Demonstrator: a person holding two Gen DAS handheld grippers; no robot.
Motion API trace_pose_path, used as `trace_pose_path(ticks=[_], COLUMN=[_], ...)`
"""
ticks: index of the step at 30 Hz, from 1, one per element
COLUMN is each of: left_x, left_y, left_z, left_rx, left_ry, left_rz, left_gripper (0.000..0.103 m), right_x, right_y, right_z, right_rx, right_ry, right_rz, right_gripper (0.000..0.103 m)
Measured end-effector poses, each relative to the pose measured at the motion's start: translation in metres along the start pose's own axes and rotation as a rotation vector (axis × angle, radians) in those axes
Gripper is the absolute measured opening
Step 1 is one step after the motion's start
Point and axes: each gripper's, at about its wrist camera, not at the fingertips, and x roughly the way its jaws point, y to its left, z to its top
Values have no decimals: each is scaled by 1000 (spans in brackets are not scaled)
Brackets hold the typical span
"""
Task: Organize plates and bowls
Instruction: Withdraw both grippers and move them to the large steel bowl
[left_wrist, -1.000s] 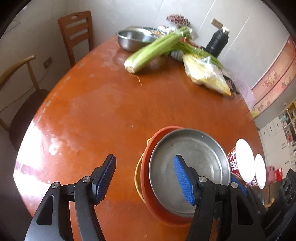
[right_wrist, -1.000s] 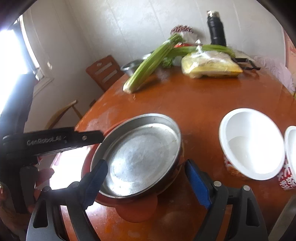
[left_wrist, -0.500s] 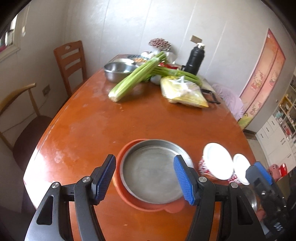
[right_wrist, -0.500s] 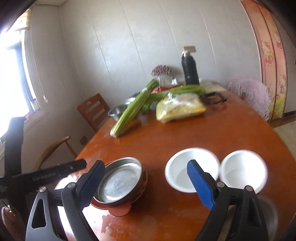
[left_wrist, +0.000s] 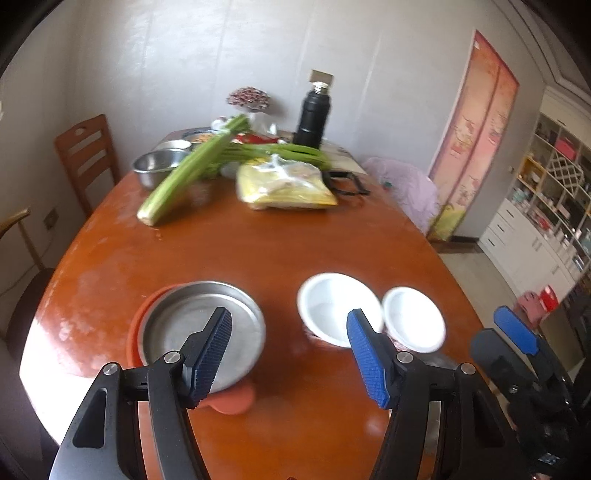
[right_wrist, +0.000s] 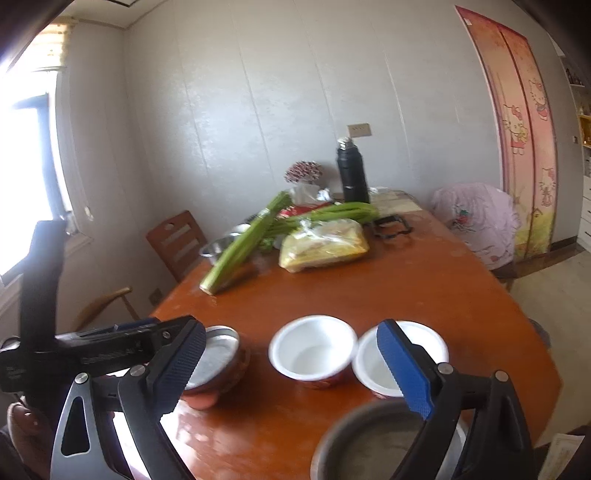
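Note:
A steel plate (left_wrist: 201, 323) sits stacked in an orange plate (left_wrist: 231, 402) near the table's front left; it also shows in the right wrist view (right_wrist: 216, 354). Two white bowls with red sides stand to its right, one (left_wrist: 334, 306) beside the other (left_wrist: 413, 317); they also show in the right wrist view, one (right_wrist: 312, 350) next to the other (right_wrist: 380, 362). A steel bowl (right_wrist: 373, 443) sits at the front edge. My left gripper (left_wrist: 290, 356) is open and empty above the plates. My right gripper (right_wrist: 295, 369) is open and empty above the front edge.
The round brown table (left_wrist: 258, 243) carries celery (left_wrist: 192, 170), a yellow bag (left_wrist: 284, 182), a steel basin (left_wrist: 155, 166) and a black flask (left_wrist: 312, 116) at the far end. Wooden chairs (left_wrist: 86, 155) stand left. A pink-covered chair (right_wrist: 476, 218) stands right.
Both grippers have pulled back and risen from the stacked plates, which now look smaller and farther. Both stay open and empty. The steel bowl has come into the right wrist view.

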Motion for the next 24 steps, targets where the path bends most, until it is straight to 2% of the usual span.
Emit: trace_pose_path(ticks=[4,10,15,19,24], left_x=[3,1,2,9,29], left_y=[-20,-44,-61,-77,-91], left_z=[-3,-2,-6,-15,-34], left_rx=[22,61,89,113,135], left_ry=[18,19,40,72,135], left_rz=[-18,-21,-52,-62,-64], left_gripper=[67,67,67,67,67], right_x=[-8,-27,-46,-51,-50], right_y=[-21,-55,-78,-97,-110], right_z=[-2,4,6,1,-16], right_rx=[6,36,50,79,59], right_ry=[14,-19,-45,-3,58], right_rz=[-49,-102,-156,-106,-168], right_gripper=[94,94,94,94,94])
